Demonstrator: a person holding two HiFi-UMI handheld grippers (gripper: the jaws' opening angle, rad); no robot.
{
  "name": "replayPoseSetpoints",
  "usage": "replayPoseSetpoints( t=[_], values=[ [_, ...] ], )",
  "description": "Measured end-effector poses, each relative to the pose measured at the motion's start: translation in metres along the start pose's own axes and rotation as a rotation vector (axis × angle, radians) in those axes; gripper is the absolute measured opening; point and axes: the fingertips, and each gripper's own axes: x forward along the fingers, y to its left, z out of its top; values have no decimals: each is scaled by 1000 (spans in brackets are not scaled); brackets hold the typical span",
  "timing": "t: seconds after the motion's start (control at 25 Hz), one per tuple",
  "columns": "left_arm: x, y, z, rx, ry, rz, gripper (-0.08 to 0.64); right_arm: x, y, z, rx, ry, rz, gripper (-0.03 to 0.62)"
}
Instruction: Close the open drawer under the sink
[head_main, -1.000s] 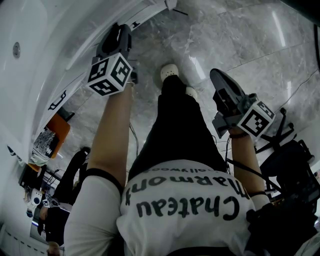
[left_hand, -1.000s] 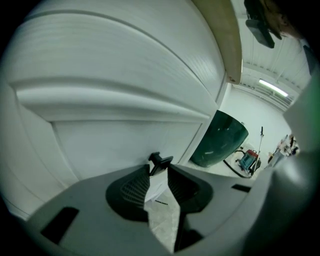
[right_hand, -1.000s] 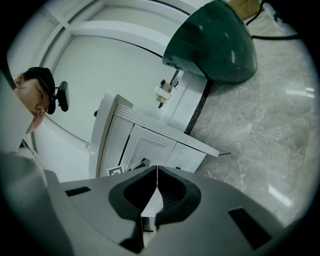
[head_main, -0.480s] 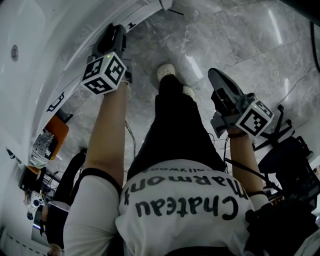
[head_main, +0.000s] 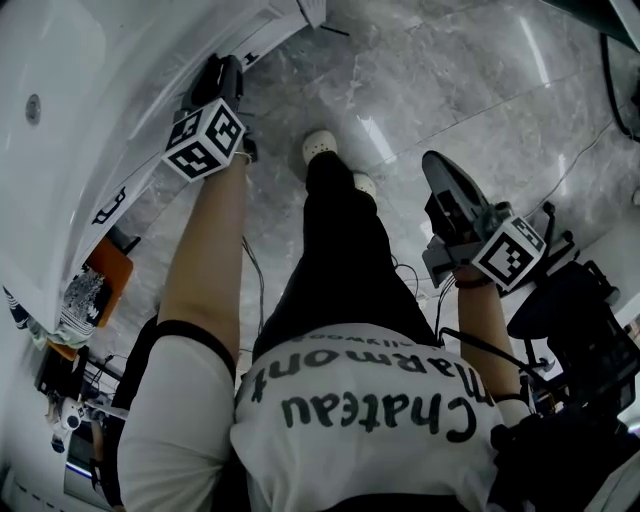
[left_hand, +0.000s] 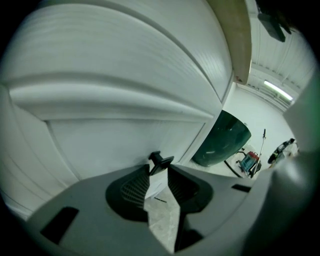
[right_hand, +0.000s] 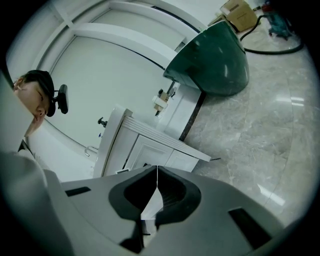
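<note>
The left gripper (left_hand: 159, 169) is up against the white drawer (left_hand: 115, 135) in the front of the cabinet under the sink. Its own view shows what the head view cannot. One small black handle (left_hand: 160, 161) sits between its two jaw tips, which stand a little apart and press on it from both sides. From this close I cannot tell how far the drawer sticks out. The right gripper (right_hand: 156, 169) is well away from the cabinet, out over the grey stone floor (right_hand: 260, 130). Its jaws are pressed together with nothing in them. Its view shows the white cabinet (right_hand: 142, 147) from further back, with a ridged edge along its top and panelled fronts below. The left gripper view shows only one flat white face. Both gripper views show one big dark green tub (right_hand: 215, 60) by the cabinet's far end, and the head view does not show it. Only the right gripper view shows one brown cardboard box (right_hand: 239, 12) behind the tub. Only the left gripper view shows one small red and blue machine (left_hand: 248, 161) on the floor. Only the head view shows the person from above, with two bare arms (head_main: 205, 270), two pale shoes (head_main: 320, 146) on the floor, and one white shirt (head_main: 360, 420) with black letters.
</note>
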Motion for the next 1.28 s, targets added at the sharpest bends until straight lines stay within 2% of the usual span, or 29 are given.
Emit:
replayPoseSetpoints(
  t=[0.16, 0.28, 0.44, 0.64, 0.72, 0.84, 0.96, 1.08, 1.16, 1.28],
  values=[
    [2, 0, 0, -59, 0, -6, 112, -12, 2, 4, -35, -18, -23, 12],
    [1, 2, -4, -13, 38, 29, 112, -12, 13, -2, -112, 16, -27, 12],
    [-5, -1, -2, 58, 88, 34, 112, -16, 33, -7, -162, 25, 1, 12],
    [-31, -6, 17, 69, 44, 55, 112, -33, 52, 0, -152, -18, 30, 12],
    [-45, -16, 22, 78, 31, 35, 112, -43, 62, 6, -150, -42, 44, 12],
    [-70, -46, 21, 127, 28, -35, 110, -58, 80, 13, -163, -78, 59, 12],
    [-104, -89, 33, 136, -30, -134, 108, -68, 106, 21, -205, -91, 104, 12],
    [-143, -128, 60, 107, -123, -222, 106, -75, 132, 30, -272, -80, 144, 12],
    [-171, -143, 82, 79, -195, -249, 106, -81, 148, 38, -302, -83, 170, 12],
    [-217, -156, 120, 78, -324, -237, 106, -85, 175, 48, -351, -93, 222, 12]
  ],
)
